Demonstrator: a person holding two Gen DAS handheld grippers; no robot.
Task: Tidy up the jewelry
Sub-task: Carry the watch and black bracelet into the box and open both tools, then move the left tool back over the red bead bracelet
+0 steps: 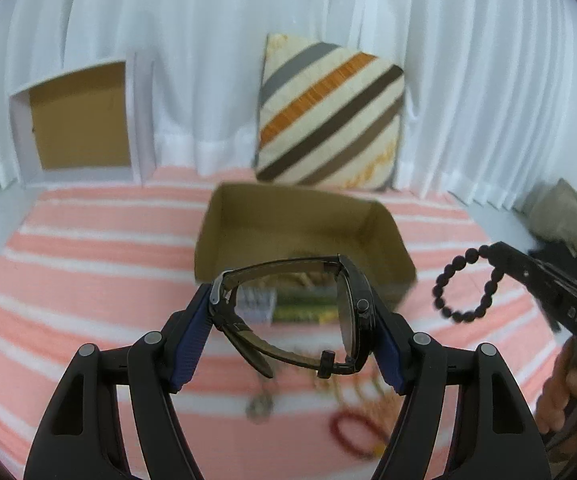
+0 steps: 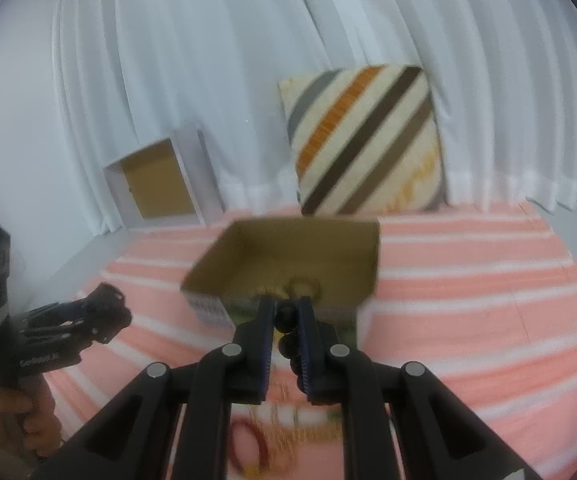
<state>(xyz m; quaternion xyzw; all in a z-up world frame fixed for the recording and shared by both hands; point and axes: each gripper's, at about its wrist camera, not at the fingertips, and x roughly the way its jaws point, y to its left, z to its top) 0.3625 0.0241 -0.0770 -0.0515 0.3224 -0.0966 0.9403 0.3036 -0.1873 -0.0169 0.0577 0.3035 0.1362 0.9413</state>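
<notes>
My left gripper [image 1: 294,300] is shut on a black wristwatch [image 1: 352,312], held by its face and strap just in front of an open cardboard box [image 1: 384,236]. My right gripper [image 2: 286,308] is shut on a black bead bracelet [image 2: 288,344], held above the cloth near the same box [image 2: 364,248]. In the left wrist view the bracelet [image 1: 464,284] hangs from the right gripper [image 1: 496,252] at right. A red bead bracelet [image 1: 358,434] and gold chains [image 1: 352,392] lie blurred on the striped cloth below.
A pink and white striped cloth [image 1: 88,280] covers the surface. A striped cushion [image 1: 328,116] and a white box lid [image 1: 80,120] lean on white curtains behind. Dark clutter [image 1: 568,224] sits at far right. The left gripper [image 2: 100,312] shows at left.
</notes>
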